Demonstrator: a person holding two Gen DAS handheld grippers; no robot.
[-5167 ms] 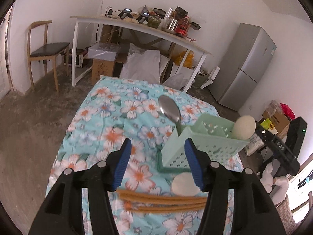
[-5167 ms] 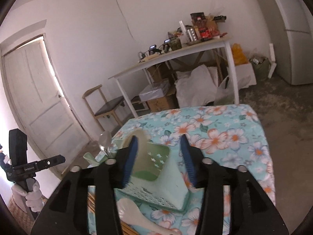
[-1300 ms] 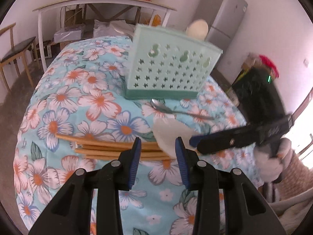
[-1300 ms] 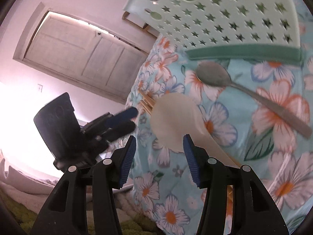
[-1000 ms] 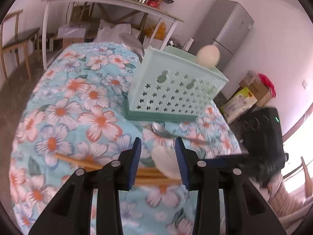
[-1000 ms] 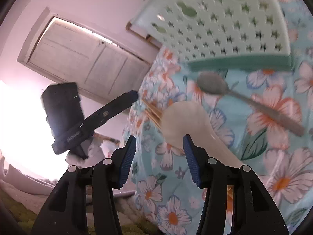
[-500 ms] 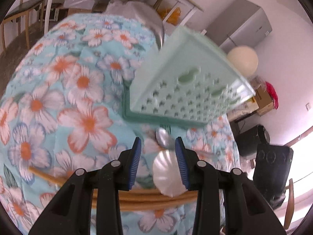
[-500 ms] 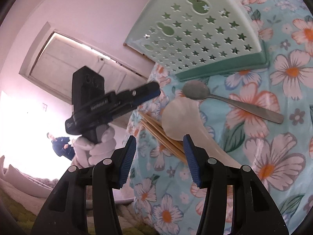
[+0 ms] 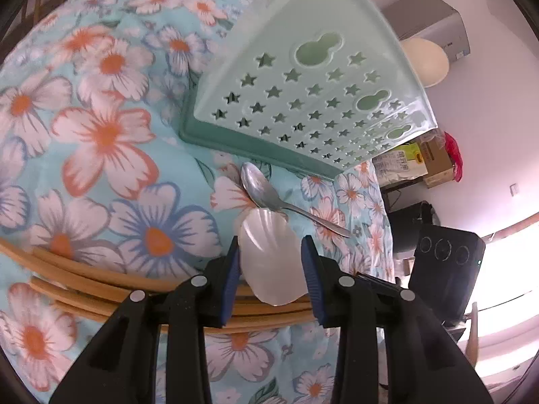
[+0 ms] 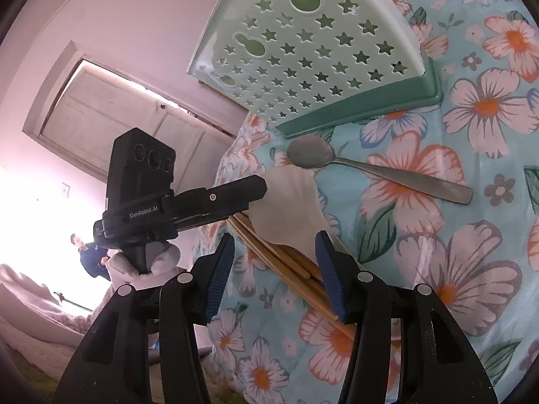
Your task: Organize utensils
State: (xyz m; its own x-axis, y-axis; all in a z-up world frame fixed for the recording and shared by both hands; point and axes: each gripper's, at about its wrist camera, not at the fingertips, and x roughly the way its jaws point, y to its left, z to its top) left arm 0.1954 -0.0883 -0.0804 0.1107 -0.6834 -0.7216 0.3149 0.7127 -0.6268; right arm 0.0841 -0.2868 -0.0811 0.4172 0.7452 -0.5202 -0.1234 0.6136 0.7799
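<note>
A white ceramic spoon [image 9: 271, 262] lies on the flowered cloth, its bowl between the fingers of my left gripper [image 9: 270, 269], which is open around it. It lies across several wooden chopsticks [image 9: 84, 282]. A metal spoon [image 9: 269, 192] lies just beyond, beside the mint green utensil basket [image 9: 303, 94]. In the right wrist view, my right gripper [image 10: 274, 269] is open and empty above the chopsticks [image 10: 286, 269] and the white spoon [image 10: 289, 202]. The left gripper's finger [image 10: 219, 198] reaches the spoon bowl there. The metal spoon [image 10: 370, 168] and the basket [image 10: 320, 50] lie behind.
A white round object [image 9: 426, 62] sticks up from the basket's far side. The flowered table [image 9: 101, 134] drops off at the right, toward boxes [image 9: 421, 161] on the floor. A door [image 10: 118, 118] and a distant person [image 10: 91, 259] show in the right wrist view.
My left gripper has dropped lower and closer, so the white spoon's bowl now sits between its fingers. My right gripper has shifted slightly and stays open.
</note>
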